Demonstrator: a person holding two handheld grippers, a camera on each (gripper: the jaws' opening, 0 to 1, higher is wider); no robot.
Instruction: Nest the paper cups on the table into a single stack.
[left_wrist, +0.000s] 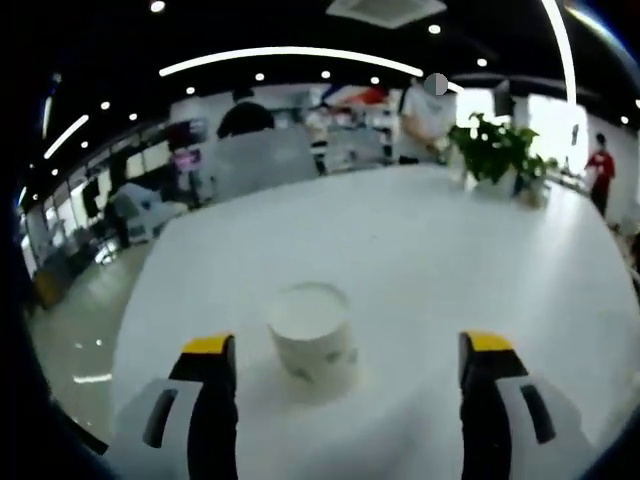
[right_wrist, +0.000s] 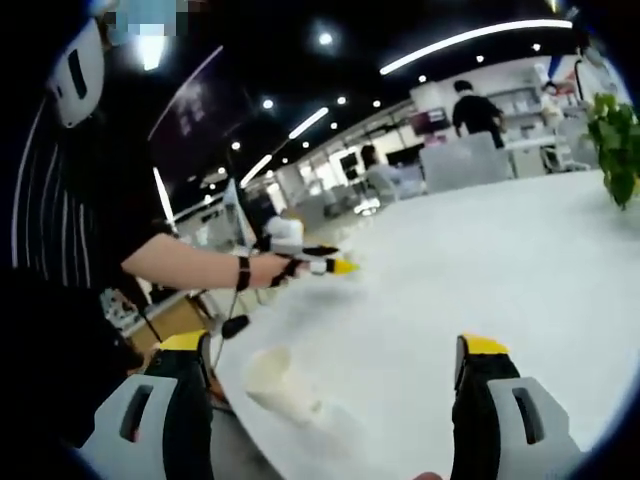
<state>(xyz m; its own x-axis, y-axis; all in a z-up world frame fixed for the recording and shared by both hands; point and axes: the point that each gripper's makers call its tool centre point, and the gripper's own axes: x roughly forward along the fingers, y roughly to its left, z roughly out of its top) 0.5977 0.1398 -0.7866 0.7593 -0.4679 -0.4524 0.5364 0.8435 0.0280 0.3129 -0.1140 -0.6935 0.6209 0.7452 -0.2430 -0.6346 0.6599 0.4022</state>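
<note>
A white paper cup (left_wrist: 313, 342) stands upright on the white table (left_wrist: 400, 240), just ahead of my left gripper (left_wrist: 350, 355), whose yellow-tipped jaws are open on either side of it without touching. In the right gripper view another white paper cup (right_wrist: 281, 385) lies tilted near the table's (right_wrist: 480, 280) near-left edge, between and slightly ahead of my open right gripper (right_wrist: 335, 355). The left gripper (right_wrist: 325, 265), held by a person's hand, comes into that view from the left, above the table.
A potted green plant (left_wrist: 495, 150) stands at the table's far right; the same plant (right_wrist: 617, 135) shows at the right edge. People and chairs are beyond the far side. The person's dark sleeve (right_wrist: 70, 250) is on the left.
</note>
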